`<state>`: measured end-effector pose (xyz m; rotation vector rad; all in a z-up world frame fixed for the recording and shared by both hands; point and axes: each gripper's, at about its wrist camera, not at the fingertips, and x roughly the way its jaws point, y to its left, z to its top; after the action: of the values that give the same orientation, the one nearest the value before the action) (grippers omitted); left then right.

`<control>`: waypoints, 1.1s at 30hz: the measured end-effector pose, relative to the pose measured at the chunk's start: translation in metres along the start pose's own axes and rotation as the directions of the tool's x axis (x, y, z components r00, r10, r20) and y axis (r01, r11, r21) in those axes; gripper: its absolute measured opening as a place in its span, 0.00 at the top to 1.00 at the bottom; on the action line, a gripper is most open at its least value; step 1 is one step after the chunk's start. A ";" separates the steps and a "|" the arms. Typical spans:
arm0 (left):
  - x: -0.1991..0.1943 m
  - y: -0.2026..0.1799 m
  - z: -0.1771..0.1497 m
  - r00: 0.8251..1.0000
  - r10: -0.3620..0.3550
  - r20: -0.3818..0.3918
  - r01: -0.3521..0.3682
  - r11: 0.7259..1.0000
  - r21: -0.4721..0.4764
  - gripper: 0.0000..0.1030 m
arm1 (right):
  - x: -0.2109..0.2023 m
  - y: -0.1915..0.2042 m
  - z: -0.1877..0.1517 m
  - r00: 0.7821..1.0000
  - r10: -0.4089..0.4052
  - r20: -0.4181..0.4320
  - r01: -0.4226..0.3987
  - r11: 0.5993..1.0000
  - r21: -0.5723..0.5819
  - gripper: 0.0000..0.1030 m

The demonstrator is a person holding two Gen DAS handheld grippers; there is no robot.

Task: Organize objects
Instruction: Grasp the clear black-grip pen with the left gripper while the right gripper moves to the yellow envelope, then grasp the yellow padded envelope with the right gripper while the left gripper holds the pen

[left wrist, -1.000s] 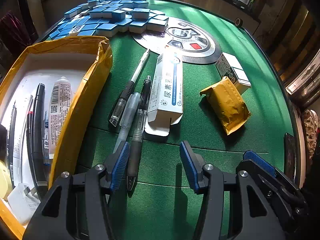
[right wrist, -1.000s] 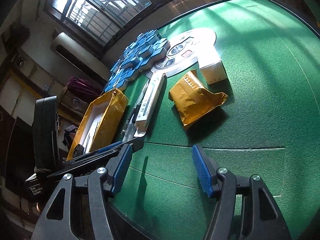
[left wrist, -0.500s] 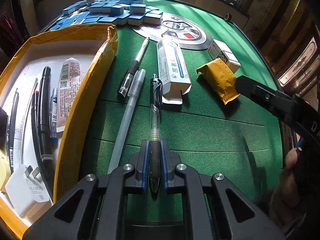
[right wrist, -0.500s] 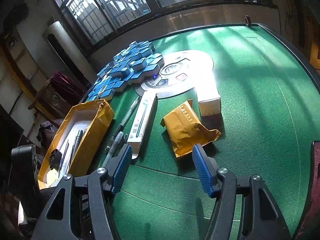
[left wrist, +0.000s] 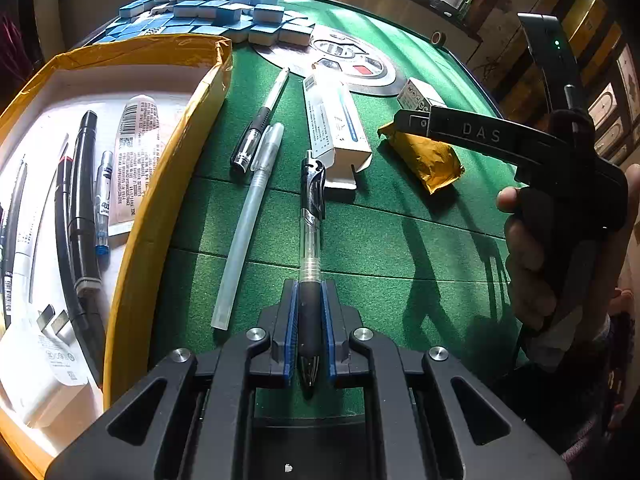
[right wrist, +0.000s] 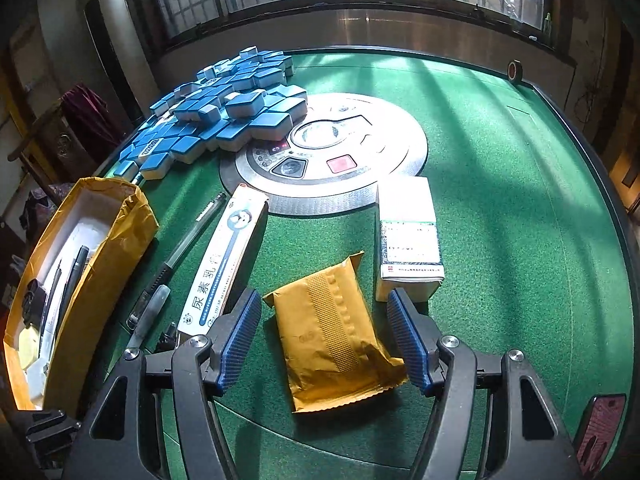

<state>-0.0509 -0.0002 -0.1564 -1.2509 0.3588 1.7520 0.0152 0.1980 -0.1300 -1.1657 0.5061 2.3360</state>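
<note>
On the green felt mahjong table (right wrist: pixel 500 184), a heap of blue-backed mahjong tiles (right wrist: pixel 224 116) lies at the far left beside the round silver centre console (right wrist: pixel 352 152). At the left edge sits an open yellow-taped cardboard box (left wrist: pixel 160 216) holding pens, a tube and a white charger plug. On the felt between the box and the console lie a long white ointment carton (left wrist: pixel 334 128), a small white medicine box (right wrist: pixel 408 236) and a crinkled yellow foil packet (right wrist: pixel 336 340). The right gripper (right wrist: pixel 324 340) has its jaws spread wide on either side of the packet, the blue pads not touching it. The left gripper (left wrist: pixel 310 330) is clamped tight on the rubber grip of a clear black gel pen (left wrist: pixel 312 216), whose clip end points away towards the carton. Just left of it lie a frosted white pen (left wrist: pixel 252 216) and a black-and-clear capped pen (left wrist: pixel 260 120), side by side.
</note>
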 end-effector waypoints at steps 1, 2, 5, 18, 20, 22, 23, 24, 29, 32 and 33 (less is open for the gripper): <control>0.000 0.000 0.000 1.000 -0.002 -0.001 0.002 1.000 0.000 0.91 | 0.001 0.001 -0.001 1.000 0.005 -0.006 -0.005 1.000 -0.005 0.42; 0.000 0.001 0.000 1.000 -0.003 -0.001 0.003 1.000 -0.002 0.91 | 0.001 0.002 -0.002 1.000 0.010 -0.010 -0.010 1.000 -0.011 0.42; 0.000 0.001 -0.001 1.000 -0.004 0.001 0.004 1.000 0.001 0.91 | 0.002 0.008 -0.005 1.000 0.005 -0.019 -0.005 0.999 -0.033 0.42; -0.003 0.001 -0.002 1.000 0.005 0.002 -0.005 1.000 0.006 0.91 | 0.008 0.010 -0.010 0.998 -0.059 -0.036 0.057 0.997 -0.060 0.42; -0.003 0.001 -0.002 1.000 0.005 0.002 -0.005 1.000 0.006 0.91 | 0.008 0.010 -0.011 0.998 -0.058 -0.038 0.056 0.997 -0.061 0.42; -0.003 0.002 -0.003 1.000 0.005 0.002 -0.005 1.000 0.007 0.91 | 0.008 0.010 -0.011 0.997 -0.062 -0.038 0.060 0.996 -0.060 0.42; -0.003 0.001 -0.003 1.000 0.005 0.003 -0.005 1.000 0.007 0.91 | 0.008 0.010 -0.011 0.997 -0.063 -0.039 0.060 0.996 -0.061 0.42; -0.003 0.002 -0.003 1.000 0.005 0.003 -0.005 1.000 0.006 0.91 | 0.008 0.010 -0.011 0.997 -0.063 -0.041 0.060 0.996 -0.060 0.42; -0.003 0.002 -0.003 1.000 0.006 0.003 -0.006 1.000 0.007 0.91 | 0.009 0.010 -0.012 0.996 -0.069 -0.051 0.066 0.996 -0.058 0.56; -0.003 0.002 -0.003 1.000 0.007 0.003 -0.007 1.000 0.009 0.91 | 0.008 0.011 -0.013 0.996 -0.069 -0.059 0.066 0.996 -0.062 0.62; -0.003 0.002 -0.003 1.000 0.009 0.004 -0.009 1.000 0.011 0.91 | 0.007 0.011 -0.014 0.996 -0.069 -0.060 0.065 0.996 -0.061 0.62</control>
<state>-0.0508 -0.0050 -0.1555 -1.2401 0.3714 1.7575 0.0138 0.1837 -0.1422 -1.2666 0.4155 2.2777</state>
